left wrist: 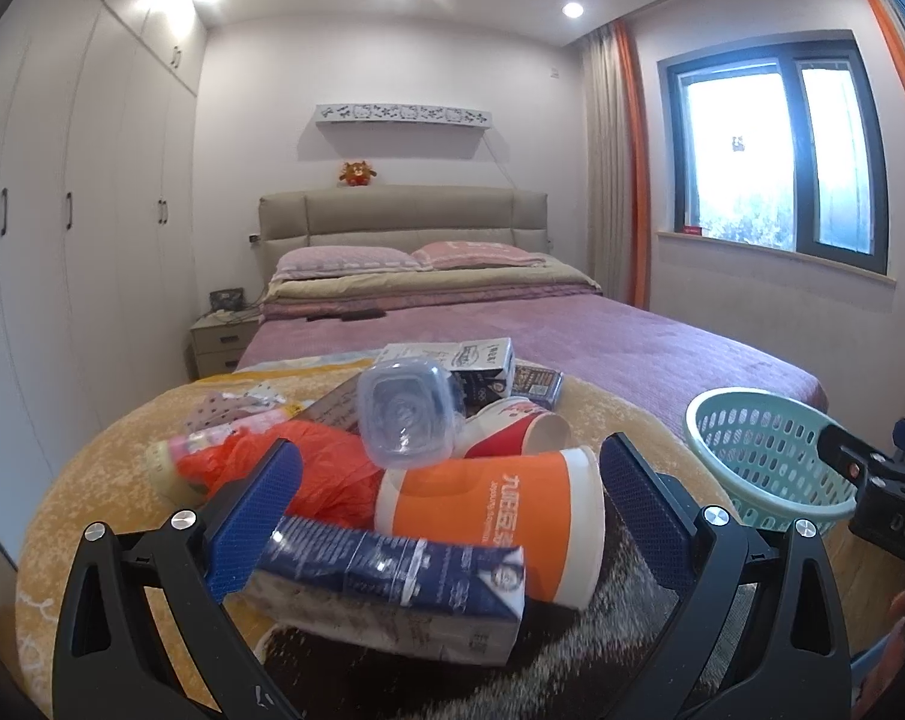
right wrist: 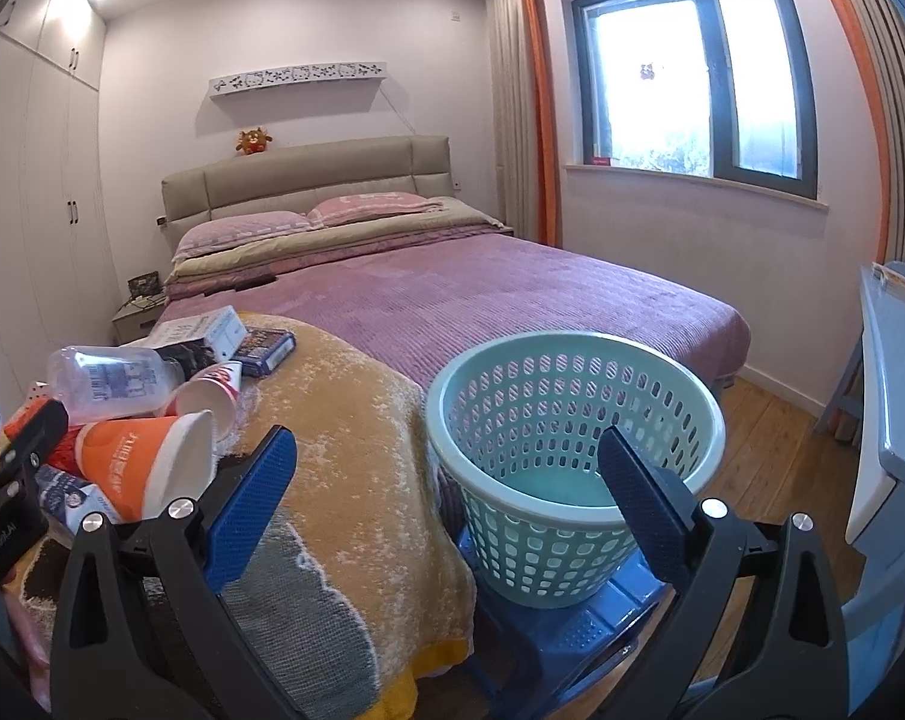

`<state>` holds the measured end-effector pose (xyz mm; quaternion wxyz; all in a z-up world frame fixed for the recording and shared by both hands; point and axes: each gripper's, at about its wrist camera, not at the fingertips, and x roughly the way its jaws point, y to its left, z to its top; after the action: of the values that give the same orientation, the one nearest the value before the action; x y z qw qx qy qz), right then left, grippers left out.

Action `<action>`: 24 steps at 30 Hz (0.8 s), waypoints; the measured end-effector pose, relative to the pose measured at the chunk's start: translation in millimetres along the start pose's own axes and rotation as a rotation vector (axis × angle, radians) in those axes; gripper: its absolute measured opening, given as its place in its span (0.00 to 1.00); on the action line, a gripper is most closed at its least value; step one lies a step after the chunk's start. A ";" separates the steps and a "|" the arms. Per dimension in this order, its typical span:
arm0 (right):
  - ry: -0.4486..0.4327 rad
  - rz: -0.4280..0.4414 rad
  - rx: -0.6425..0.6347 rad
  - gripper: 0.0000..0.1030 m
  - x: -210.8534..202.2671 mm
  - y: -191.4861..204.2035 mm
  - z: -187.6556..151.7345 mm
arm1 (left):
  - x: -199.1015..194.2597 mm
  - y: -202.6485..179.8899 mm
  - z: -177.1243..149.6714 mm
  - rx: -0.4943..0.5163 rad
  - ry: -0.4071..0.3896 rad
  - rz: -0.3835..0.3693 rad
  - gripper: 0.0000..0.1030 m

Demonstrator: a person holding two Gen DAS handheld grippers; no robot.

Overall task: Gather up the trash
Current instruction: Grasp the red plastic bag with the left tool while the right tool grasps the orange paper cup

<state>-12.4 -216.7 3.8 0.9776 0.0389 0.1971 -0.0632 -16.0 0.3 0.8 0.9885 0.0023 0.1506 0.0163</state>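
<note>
**Trash heap on the blanket, basket beside the bed**

The trash lies in one heap on the yellow blanket (left wrist: 92,480) at the foot of the bed (left wrist: 602,348): an orange paper cup (left wrist: 494,516) on its side, a blue milk carton (left wrist: 404,588) in front of it, a clear plastic bottle (left wrist: 407,420) on top, a red-and-white cup (left wrist: 512,432) and an orange plastic bag (left wrist: 326,468). The left gripper (left wrist: 452,516) is spread wide, with the cup and carton between its fingers, holding nothing. The right gripper (right wrist: 446,498) is also spread wide and holds nothing, before the green basket (right wrist: 572,360), which stands on a blue stool (right wrist: 572,630) just beside the bed.
</note>
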 end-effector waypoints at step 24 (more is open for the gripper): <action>0.174 0.333 -0.134 0.50 23.3 115.9 9.2 | 0.8 155.7 16.7 -0.146 0.296 0.038 0.82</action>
<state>28.5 -105.5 9.1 0.9542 0.0113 0.2754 0.1163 -15.1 155.9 18.0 0.9525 -0.0693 0.2930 0.0461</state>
